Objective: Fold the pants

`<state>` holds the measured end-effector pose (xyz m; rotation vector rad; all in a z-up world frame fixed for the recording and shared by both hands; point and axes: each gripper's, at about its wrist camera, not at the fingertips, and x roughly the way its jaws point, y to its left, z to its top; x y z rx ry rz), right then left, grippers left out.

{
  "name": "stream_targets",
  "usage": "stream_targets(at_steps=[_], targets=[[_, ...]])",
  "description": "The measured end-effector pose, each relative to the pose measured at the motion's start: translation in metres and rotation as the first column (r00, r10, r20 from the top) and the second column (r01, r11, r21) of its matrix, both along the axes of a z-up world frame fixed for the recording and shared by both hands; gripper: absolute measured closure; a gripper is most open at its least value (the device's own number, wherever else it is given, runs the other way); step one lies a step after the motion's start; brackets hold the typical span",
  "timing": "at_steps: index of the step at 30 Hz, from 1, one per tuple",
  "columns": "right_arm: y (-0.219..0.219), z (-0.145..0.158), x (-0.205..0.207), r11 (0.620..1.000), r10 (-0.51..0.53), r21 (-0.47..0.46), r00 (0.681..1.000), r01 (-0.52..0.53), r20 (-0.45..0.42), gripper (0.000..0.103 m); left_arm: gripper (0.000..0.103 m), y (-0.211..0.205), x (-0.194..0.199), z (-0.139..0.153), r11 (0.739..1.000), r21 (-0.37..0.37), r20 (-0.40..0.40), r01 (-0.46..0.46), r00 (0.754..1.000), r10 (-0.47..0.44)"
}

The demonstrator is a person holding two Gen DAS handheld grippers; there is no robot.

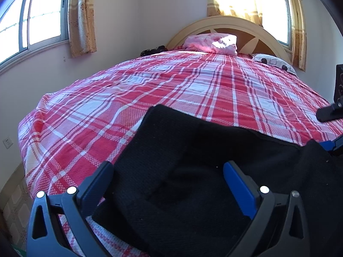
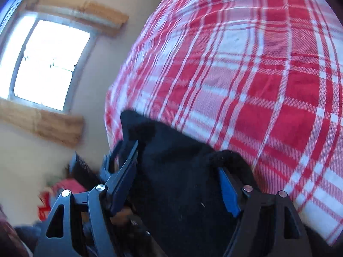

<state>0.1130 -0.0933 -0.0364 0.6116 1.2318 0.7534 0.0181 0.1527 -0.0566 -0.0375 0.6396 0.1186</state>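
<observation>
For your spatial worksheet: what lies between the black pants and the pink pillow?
Only bare plaid bedspread lies between the black pants and the pink pillow, shown in the left wrist view.

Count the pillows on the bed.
2. A pink pillow lies against the headboard; a white patterned pillow lies to its right at the bed's far corner. The black pants may hide nothing relevant.

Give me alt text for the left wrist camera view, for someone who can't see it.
An open left hand-held gripper straddles black pants lying at the near end of a bed with a red and white plaid bedspread. Beyond are a pink pillow, an arched headboard and sunlit curtained windows.
</observation>
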Motion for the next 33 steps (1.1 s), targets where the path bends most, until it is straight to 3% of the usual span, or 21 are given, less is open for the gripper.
stream_targets(at_steps=[4,5,7,9,10,12,14,17,20,23,24,25,26,30,33], targets=[[-0.034,-0.015,0.011,0.965,-0.179,0.185,0.982,0.188,-0.064,0.036,0.0,-0.001,0.0,0.0,1.0,0.002,0.0,0.0,1.0,0.0],[-0.041,-0.015,0.011,0.96,-0.21,0.181,0.977,0.213,-0.039,0.049,0.0,-0.001,0.001,0.0,1.0,0.003,0.0,0.001,1.0,-0.001],[-0.053,-0.012,0.014,0.959,-0.252,0.133,0.968,0.249,0.002,0.058,0.0,0.0,0.001,0.0,1.0,0.0,0.0,0.004,1.0,-0.004],[-0.064,-0.015,0.014,0.954,-0.268,0.136,0.963,0.268,-0.019,0.066,0.0,0.0,0.001,0.0,1.0,-0.001,0.003,0.005,1.0,-0.005],[-0.065,-0.009,0.011,0.955,-0.283,0.102,0.959,0.28,0.015,0.066,0.0,0.0,0.001,0.0,1.0,0.001,0.002,0.003,1.0,-0.003],[-0.057,0.016,-0.003,0.961,-0.276,0.028,0.947,0.275,0.162,0.065,0.0,0.0,0.001,-0.001,1.0,0.006,0.002,-0.002,1.0,0.002],[-0.045,0.031,-0.016,0.969,-0.244,0.017,0.942,0.247,0.229,0.065,0.0,0.0,0.001,-0.001,1.0,0.008,0.003,-0.003,1.0,0.003],[-0.006,0.037,-0.03,0.983,-0.154,-0.051,0.944,0.176,0.293,0.065,0.0,0.0,0.001,-0.001,1.0,0.007,0.003,-0.001,1.0,0.001],[0.022,0.018,-0.035,0.974,-0.112,-0.155,0.951,0.162,0.288,0.065,0.0,0.0,0.0,-0.001,1.0,0.005,0.003,0.005,1.0,-0.005],[0.001,0.0,-0.045,0.959,-0.153,-0.188,0.946,0.212,0.286,0.093,0.0,0.0,-0.001,-0.001,1.0,0.007,0.004,0.005,1.0,-0.005],[-0.008,0.0,-0.045,0.953,-0.169,-0.196,0.943,0.231,0.288,0.099,0.0,-0.001,-0.001,-0.001,1.0,0.009,0.002,0.004,1.0,-0.004],[-0.024,-0.001,-0.045,0.953,-0.193,-0.175,0.939,0.249,0.285,0.099,0.0,0.0,-0.001,-0.001,1.0,0.006,0.001,0.004,1.0,-0.004],[-0.038,0.003,-0.051,0.947,-0.242,-0.139,0.926,0.291,0.29,0.097,0.0,-0.001,-0.001,-0.001,1.0,0.007,0.003,0.005,1.0,-0.005],[-0.095,0.044,-0.103,0.882,-0.398,-0.055,0.802,0.468,0.446,0.094,0.0,-0.001,0.0,-0.001,1.0,0.012,-0.002,0.0,1.0,0.0],[-0.138,0.048,-0.144,0.82,-0.464,-0.119,0.771,0.56,0.436,0.094,0.0,-0.002,0.001,-0.001,1.0,0.012,-0.005,0.0,1.0,0.0]])
